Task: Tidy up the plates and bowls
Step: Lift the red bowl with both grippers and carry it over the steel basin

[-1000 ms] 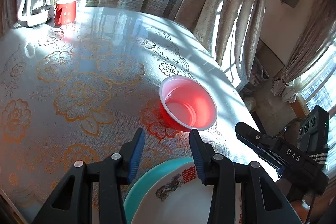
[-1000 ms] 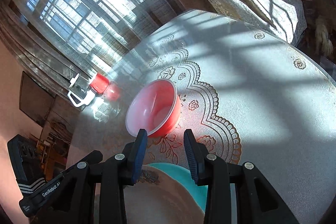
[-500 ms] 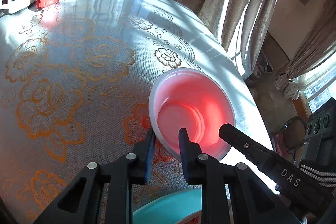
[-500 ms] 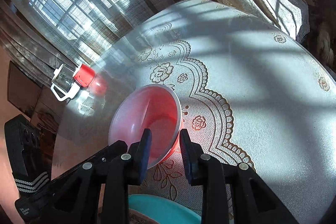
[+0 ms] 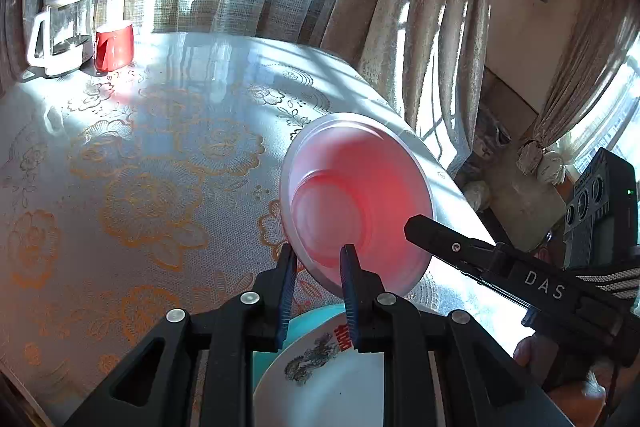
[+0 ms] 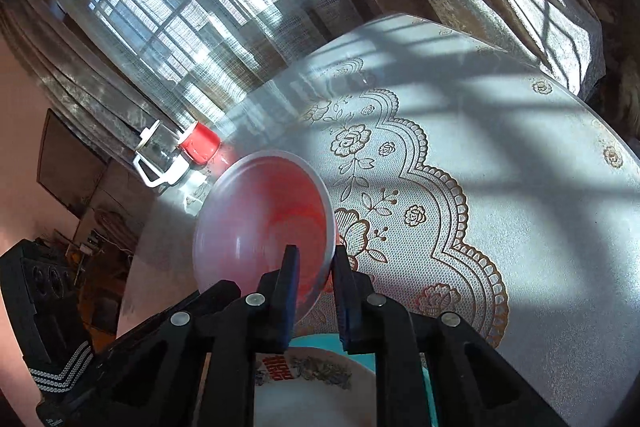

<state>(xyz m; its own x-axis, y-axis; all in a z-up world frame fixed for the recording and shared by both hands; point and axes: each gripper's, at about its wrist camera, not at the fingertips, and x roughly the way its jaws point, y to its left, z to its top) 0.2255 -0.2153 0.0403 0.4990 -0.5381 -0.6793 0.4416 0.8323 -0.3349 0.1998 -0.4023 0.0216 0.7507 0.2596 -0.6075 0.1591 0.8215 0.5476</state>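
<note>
We find the left gripper (image 5: 318,267) and the right gripper (image 6: 314,269) each clamped on the near rim of the red bowl (image 5: 356,203), which is tilted and lifted off the table (image 5: 140,167). Beneath both grippers lies a white plate (image 5: 320,383) with a teal edge; we note a red mug (image 5: 114,45) and a glass jug (image 5: 60,35) at the far edge.

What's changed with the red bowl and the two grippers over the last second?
Both grippers closed in from above the plate: the left gripper and right gripper each clamped the red bowl by its near rim and tipped it up off the table. The plate, red mug and glass pot stayed put.
</note>
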